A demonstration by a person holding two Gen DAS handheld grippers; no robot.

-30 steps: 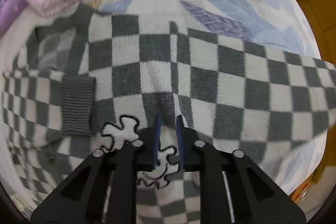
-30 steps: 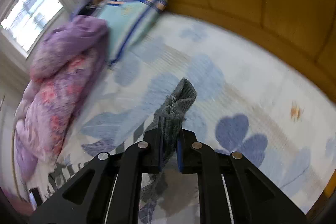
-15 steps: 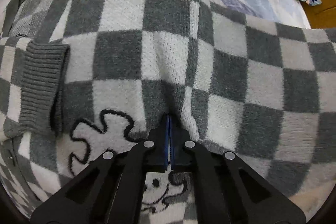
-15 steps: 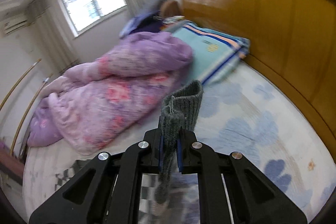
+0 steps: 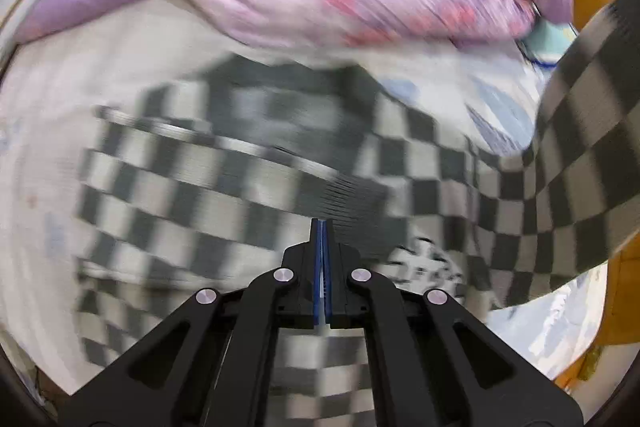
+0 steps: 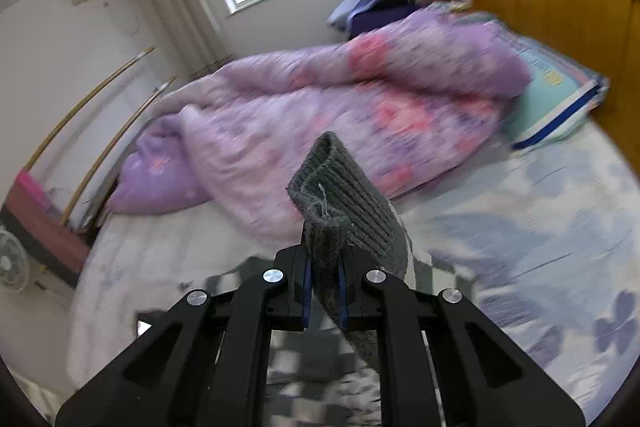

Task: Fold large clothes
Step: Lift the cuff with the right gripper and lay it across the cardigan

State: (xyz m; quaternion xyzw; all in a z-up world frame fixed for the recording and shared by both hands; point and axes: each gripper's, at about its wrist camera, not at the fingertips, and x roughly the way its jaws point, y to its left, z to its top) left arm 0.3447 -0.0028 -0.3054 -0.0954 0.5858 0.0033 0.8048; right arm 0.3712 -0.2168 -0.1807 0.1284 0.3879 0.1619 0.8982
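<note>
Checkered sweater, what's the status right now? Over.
Left claw shut, nothing visibly gripped. Right claw shut on grey ribbed cuff, sleeve lifted. Checkered sweater spread on bed. Purple quilt bunched beyond it.

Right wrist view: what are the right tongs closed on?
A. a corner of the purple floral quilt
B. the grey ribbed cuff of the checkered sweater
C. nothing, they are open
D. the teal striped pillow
B: the right tongs pinch the grey ribbed cuff, which sticks up between the blue pads; the purple floral quilt and the teal striped pillow lie farther back on the bed.
</note>
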